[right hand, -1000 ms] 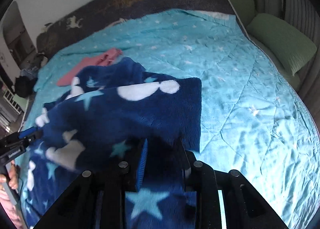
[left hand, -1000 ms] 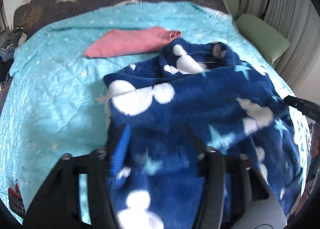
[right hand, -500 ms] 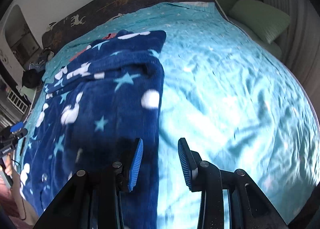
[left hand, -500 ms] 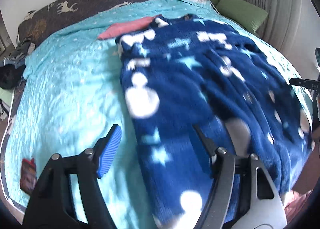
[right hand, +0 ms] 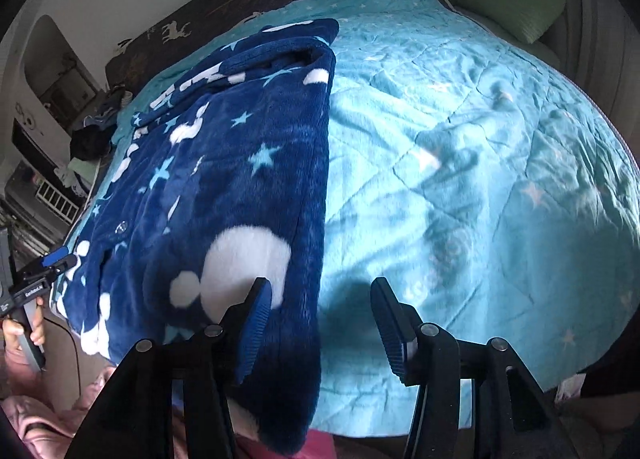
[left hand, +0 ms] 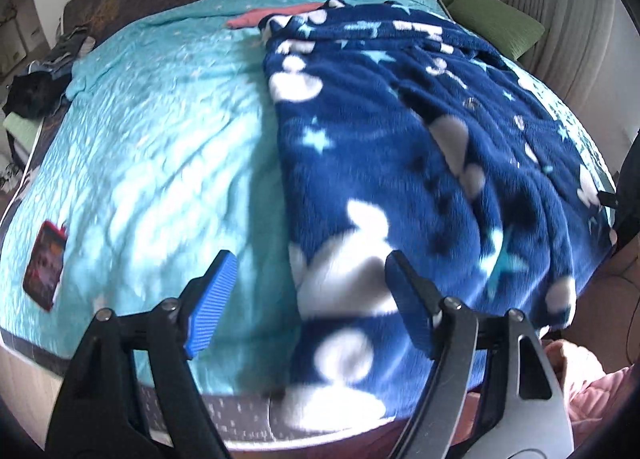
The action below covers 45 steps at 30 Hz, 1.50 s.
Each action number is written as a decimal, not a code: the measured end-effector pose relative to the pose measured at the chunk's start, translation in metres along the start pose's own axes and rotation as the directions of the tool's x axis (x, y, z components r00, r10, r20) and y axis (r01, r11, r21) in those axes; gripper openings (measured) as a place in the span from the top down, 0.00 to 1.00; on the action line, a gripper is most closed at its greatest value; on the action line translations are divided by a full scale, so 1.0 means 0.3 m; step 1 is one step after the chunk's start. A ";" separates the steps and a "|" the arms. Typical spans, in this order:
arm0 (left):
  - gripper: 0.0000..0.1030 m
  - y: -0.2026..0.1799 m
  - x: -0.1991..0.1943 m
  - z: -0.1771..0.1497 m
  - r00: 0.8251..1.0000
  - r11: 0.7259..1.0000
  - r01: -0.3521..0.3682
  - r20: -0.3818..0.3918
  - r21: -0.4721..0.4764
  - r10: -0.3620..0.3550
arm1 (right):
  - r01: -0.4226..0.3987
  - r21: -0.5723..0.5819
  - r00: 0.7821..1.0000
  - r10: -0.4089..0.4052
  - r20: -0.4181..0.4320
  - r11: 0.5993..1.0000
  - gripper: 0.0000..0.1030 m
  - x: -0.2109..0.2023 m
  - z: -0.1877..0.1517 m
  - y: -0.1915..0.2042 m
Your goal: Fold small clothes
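Note:
A navy fleece garment (left hand: 400,147) with white blobs and pale stars lies spread lengthwise on the turquoise quilt (left hand: 160,147), its near end hanging over the bed's front edge. My left gripper (left hand: 310,299) hovers over the garment's near left edge; its jaws are opening and the pads touch nothing. In the right wrist view the same garment (right hand: 224,163) fills the left half. My right gripper (right hand: 322,323) sits above its near right edge, jaws opening, with the cloth edge below the gap and not pinched. The left gripper (right hand: 52,259) also shows there, held by a hand.
A folded pink cloth (left hand: 276,15) lies at the far side behind the garment. Green cushions (left hand: 496,23) stand at the right of the bed. A small dark red packet (left hand: 44,263) lies on the quilt's left. Dark clothes (left hand: 36,91) are heaped beyond the left edge.
The garment was bunched and held up in both grippers; it now lies stretched flat. Both grippers have let go, opened, and drawn back toward the bed's near edge.

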<state>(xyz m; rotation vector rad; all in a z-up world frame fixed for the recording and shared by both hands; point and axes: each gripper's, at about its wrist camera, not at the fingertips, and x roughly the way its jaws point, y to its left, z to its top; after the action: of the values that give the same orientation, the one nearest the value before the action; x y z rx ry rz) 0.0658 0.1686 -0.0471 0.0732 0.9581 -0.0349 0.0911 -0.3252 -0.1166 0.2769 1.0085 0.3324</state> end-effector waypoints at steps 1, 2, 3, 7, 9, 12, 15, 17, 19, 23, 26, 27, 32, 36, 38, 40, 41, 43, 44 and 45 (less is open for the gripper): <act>0.25 0.004 -0.007 -0.017 1.000 1.000 -0.006 0.002 -0.008 0.006 | -0.005 0.009 1.000 0.005 0.003 1.000 0.48 -0.009 -0.021 -0.004; 0.25 0.009 -0.017 -0.038 1.000 1.000 -0.009 0.005 -0.020 0.010 | -0.006 0.014 1.000 0.006 0.006 1.000 0.48 -0.021 -0.045 -0.006; 0.25 0.011 -0.025 -0.049 1.000 1.000 -0.008 0.007 -0.025 0.008 | 0.000 0.011 1.000 -0.001 0.009 1.000 0.48 -0.032 -0.066 -0.003; 0.25 -0.009 -0.068 -0.089 1.000 0.999 -0.008 0.015 -0.037 0.009 | 0.083 -0.076 0.996 -0.080 0.039 0.994 0.48 -0.083 -0.142 0.050; 0.25 -0.039 -0.094 -0.092 0.999 0.999 0.028 0.031 -0.026 -0.027 | 0.113 -0.123 0.992 -0.106 0.065 0.986 0.48 -0.109 -0.157 0.092; 0.25 -0.132 -0.139 -0.089 0.992 0.993 0.099 0.068 0.059 -0.103 | 0.082 -0.197 0.993 -0.062 0.103 0.977 0.48 -0.140 -0.165 0.184; 0.25 -0.239 -0.149 -0.099 0.990 0.980 0.108 0.072 0.165 -0.121 | 0.009 -0.268 0.992 0.025 0.125 0.963 0.48 -0.139 -0.169 0.301; 0.25 -0.306 -0.131 -0.108 0.987 0.968 0.140 0.051 0.209 -0.154 | -0.061 -0.317 0.989 0.101 0.111 0.947 0.48 -0.114 -0.172 0.383; 0.25 -0.351 -0.113 -0.108 0.979 0.955 0.192 0.017 0.224 -0.201 | -0.101 -0.356 0.987 0.139 0.081 0.929 0.48 -0.078 -0.180 0.451; 0.25 -0.433 -0.101 -0.115 0.952 0.916 0.299 -0.017 0.267 -0.306 | -0.068 -0.400 0.995 0.094 0.046 0.914 0.48 -0.025 -0.197 0.504; 0.25 -0.487 -0.081 -0.120 0.949 0.900 0.311 -0.039 0.306 -0.314 | -0.075 -0.354 0.995 0.092 0.033 0.932 0.48 -0.015 -0.185 0.454; 0.26 -0.499 -0.072 -0.119 0.954 0.902 0.295 -0.037 0.317 -0.299 | -0.077 -0.333 0.995 0.094 0.036 0.940 0.48 -0.017 -0.181 0.435; 0.91 -0.435 -0.089 -0.040 0.942 0.931 0.334 -0.009 0.147 -0.336 | -0.073 -0.295 0.995 0.091 0.050 0.953 0.48 -0.025 -0.176 0.386; 0.90 -0.520 -0.244 -0.053 0.915 0.866 0.368 0.034 0.338 -0.402 | -0.069 -0.282 0.995 0.087 0.049 0.957 0.48 -0.035 -0.185 0.365; 0.89 -0.587 -0.244 -0.097 0.939 0.844 0.304 0.012 0.441 -0.344 | -0.057 -0.273 0.996 0.073 0.049 0.960 0.48 -0.035 -0.183 0.353; 0.88 -0.622 -0.196 -0.140 0.951 0.819 0.295 -0.065 0.492 -0.303 | -0.043 -0.257 0.997 0.058 0.053 0.965 0.48 -0.037 -0.179 0.336; 0.88 -0.625 -0.177 -0.149 0.945 0.811 0.320 -0.107 0.489 -0.308 | -0.040 -0.246 0.997 0.056 0.056 0.968 0.48 -0.041 -0.177 0.325; 0.79 -0.615 -0.155 -0.161 0.934 0.811 0.357 -0.151 0.463 -0.324 | -0.040 -0.229 0.996 0.056 0.062 0.973 0.48 -0.053 -0.177 0.306; 0.76 -0.598 -0.159 -0.160 0.932 0.819 0.361 -0.143 0.445 -0.333 | -0.036 -0.223 0.996 0.052 0.067 0.974 0.48 -0.061 -0.178 0.296; 0.68 -0.580 -0.167 -0.155 0.932 0.828 0.360 -0.130 0.430 -0.338 | -0.027 -0.219 0.996 0.044 0.074 0.975 0.48 -0.070 -0.178 0.285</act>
<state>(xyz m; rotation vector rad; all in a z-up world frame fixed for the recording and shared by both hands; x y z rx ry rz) -0.0120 -0.0015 -0.0409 0.3266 0.9871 -0.6017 0.0226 -0.2513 -0.0950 0.1080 0.8823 0.4575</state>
